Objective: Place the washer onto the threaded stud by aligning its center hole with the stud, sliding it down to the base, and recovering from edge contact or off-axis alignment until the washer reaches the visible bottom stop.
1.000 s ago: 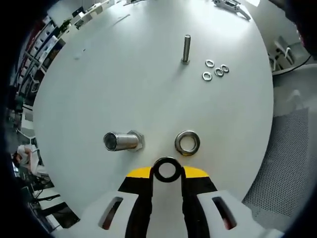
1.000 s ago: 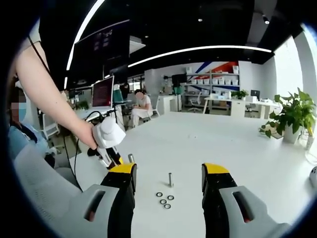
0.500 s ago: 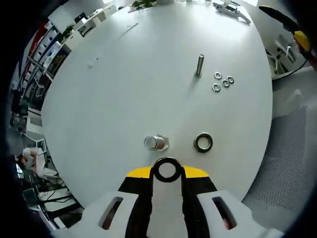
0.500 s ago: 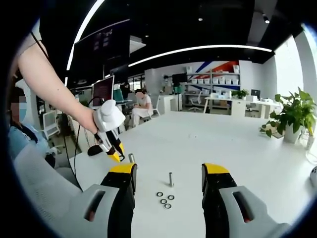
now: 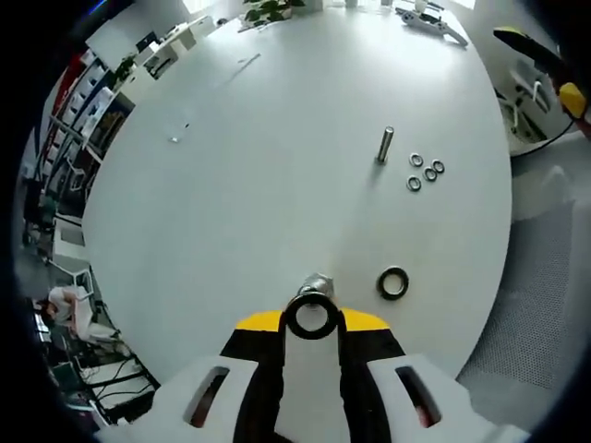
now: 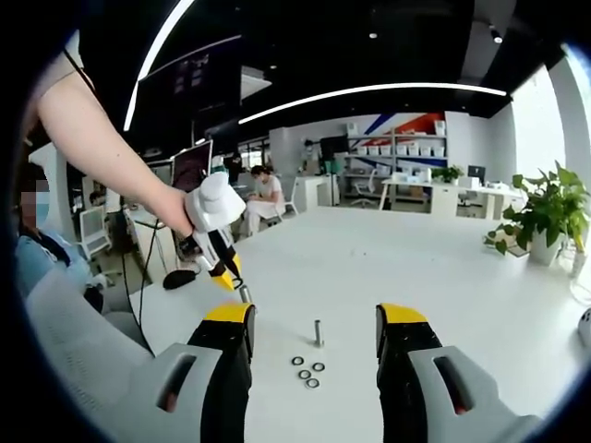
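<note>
While the left gripper (image 5: 312,325) hangs over the white counter (image 5: 240,185) with its jaws closed on a dark washer (image 5: 311,317), held flat between the yellow tips, the big threaded stud (image 5: 314,283) stands just beyond that ring, seen almost end-on from above. That end-on look tells me the stud's long axis runs nearly straight up toward the camera, so the washer's hole sits close to that axis but a little short of it, nearer the person. My guess is the coming move is a small shift forward, then a straight descent along the stud; any tilt of the ring would likely catch its edge on the threads.

Right of the big stud, a second dark washer (image 5: 392,282) lies flat on the counter, apart from it. Farther beyond, well away from the big stud, a slim upright stud (image 5: 385,145) stands with four small washers (image 5: 425,171) clustered just beside it.

From the right gripper view, the left gripper (image 6: 218,247) is held in a person's hand (image 6: 175,210), tips pointing down over the big stud (image 6: 245,294). The right gripper (image 6: 314,323) hovers well back from the big stud, jaws wide apart and holding nothing, so the left is clearly the nearer one.
</note>
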A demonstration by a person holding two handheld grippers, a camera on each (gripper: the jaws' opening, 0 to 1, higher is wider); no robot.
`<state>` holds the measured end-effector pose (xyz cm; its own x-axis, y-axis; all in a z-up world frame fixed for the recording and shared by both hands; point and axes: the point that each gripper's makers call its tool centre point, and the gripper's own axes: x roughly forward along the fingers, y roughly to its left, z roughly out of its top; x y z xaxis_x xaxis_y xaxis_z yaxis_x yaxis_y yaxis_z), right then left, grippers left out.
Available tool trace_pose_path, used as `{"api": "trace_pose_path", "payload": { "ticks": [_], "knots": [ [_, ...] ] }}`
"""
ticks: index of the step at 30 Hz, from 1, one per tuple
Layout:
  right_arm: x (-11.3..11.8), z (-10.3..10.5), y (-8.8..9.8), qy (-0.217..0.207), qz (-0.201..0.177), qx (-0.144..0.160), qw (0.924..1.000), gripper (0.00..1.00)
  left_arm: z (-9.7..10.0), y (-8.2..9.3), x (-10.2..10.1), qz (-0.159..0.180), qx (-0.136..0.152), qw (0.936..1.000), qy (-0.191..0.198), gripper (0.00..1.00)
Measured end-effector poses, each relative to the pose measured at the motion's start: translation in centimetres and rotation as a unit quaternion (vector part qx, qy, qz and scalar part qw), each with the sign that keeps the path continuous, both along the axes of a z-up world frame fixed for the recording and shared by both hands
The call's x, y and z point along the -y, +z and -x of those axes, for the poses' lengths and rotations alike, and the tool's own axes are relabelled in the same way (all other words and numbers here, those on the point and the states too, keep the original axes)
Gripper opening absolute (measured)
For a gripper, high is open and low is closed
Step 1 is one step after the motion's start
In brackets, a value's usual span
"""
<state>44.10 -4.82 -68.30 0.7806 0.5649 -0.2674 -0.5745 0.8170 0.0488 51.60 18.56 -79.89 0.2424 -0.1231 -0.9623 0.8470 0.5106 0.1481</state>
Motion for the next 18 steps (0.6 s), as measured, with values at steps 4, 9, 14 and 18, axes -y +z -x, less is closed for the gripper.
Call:
{"api": "trace_pose_path", "payload": {
  "ticks": [4, 9, 14, 18],
  "knots": [
    [0.20, -0.06, -0.07, -0.003, 0.001, -0.002, 1.0000, 0.55, -0.38, -0.18, 0.13, -0.003, -0.002, 1.0000, -0.001, 0.20],
    [0.27, -0.10, -0.05, -0.005, 0.000, -0.002, 1.0000, 0.55, -0.42, -0.35, 0.38, -0.007, -0.005, 0.9999, -0.009, 0.20],
    [0.28, -0.10, -0.11, -0.005, 0.002, -0.002, 1.0000, 0.55, -0.80, -0.46, 0.53, -0.010, -0.006, 0.9999, -0.009, 0.20],
    [0.32, -0.08, -0.14, -0.006, 0.003, -0.003, 1.0000, 0.55, -0.54, -0.64, 0.50, -0.018, -0.014, 0.9996, -0.015, 0.20]
  ]
}}
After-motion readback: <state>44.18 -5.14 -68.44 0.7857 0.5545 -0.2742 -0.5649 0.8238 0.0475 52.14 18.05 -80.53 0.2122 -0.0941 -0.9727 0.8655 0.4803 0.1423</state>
